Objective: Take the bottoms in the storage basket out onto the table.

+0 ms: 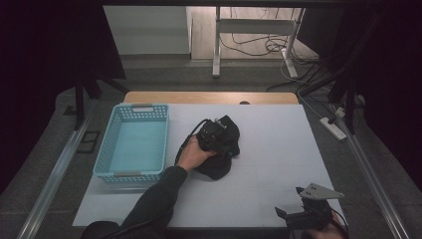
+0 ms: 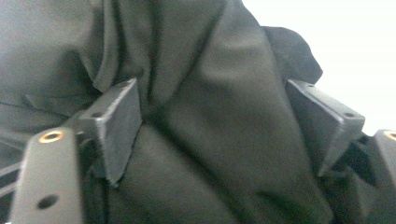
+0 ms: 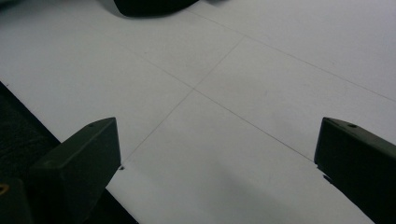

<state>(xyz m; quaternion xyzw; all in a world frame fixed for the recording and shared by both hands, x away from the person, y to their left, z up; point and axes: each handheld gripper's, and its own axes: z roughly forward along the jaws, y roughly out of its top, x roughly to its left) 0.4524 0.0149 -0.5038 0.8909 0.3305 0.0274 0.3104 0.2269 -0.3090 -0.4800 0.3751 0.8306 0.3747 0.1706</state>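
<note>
The left gripper (image 1: pixel 215 133) rests on the black garment (image 1: pixel 224 149) at mid-counter, jaws apart astride a fold, pads not pressing. Judged step: release or regrasp. Next: close on the fold, lift toward the blue basket (image 1: pixel 132 144) at the left edge. The right gripper (image 1: pixel 304 215) idles open at the near right corner; open room between.

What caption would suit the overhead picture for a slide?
A person's left gripper rests on a crumpled black cloth beside a light blue basket; the right gripper waits open.
</note>
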